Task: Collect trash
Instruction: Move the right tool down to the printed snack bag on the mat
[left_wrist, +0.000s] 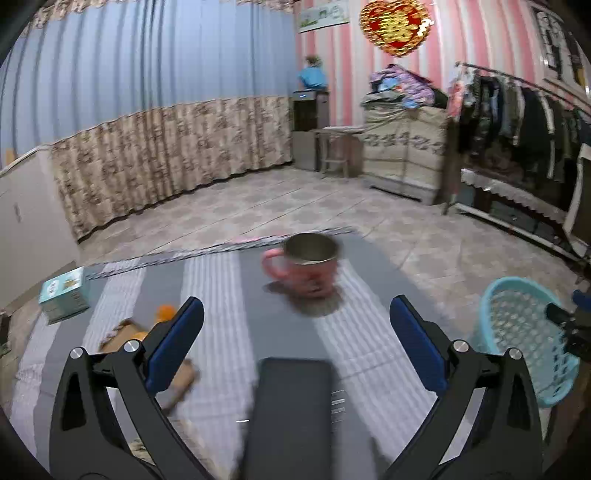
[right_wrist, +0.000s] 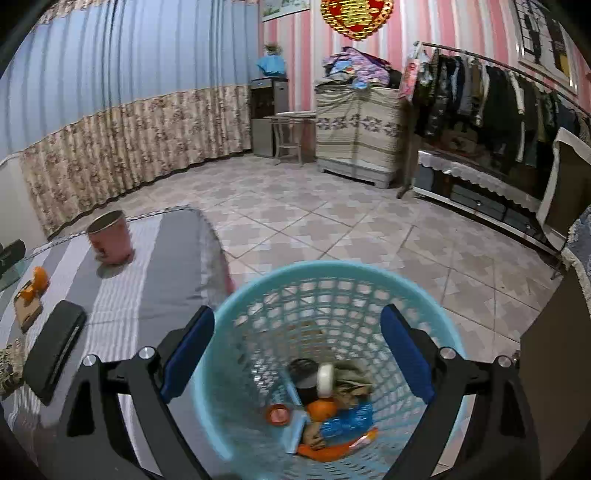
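With both sets of jaws gaping empty, you are risking the left gripper (left_wrist: 295, 343) grabbing the case (left_wrist: 291, 406) instead of the peel (left_wrist: 164, 314).

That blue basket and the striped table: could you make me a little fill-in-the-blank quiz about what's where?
1. The right gripper hangs open above the ____ basket.
2. The mug on the table is ____ in colour.
3. Orange peel lies on the table, to the ____ of the mug in the right wrist view.
4. The left gripper is open and holds ____.

Missing words: blue; pink; left; nothing
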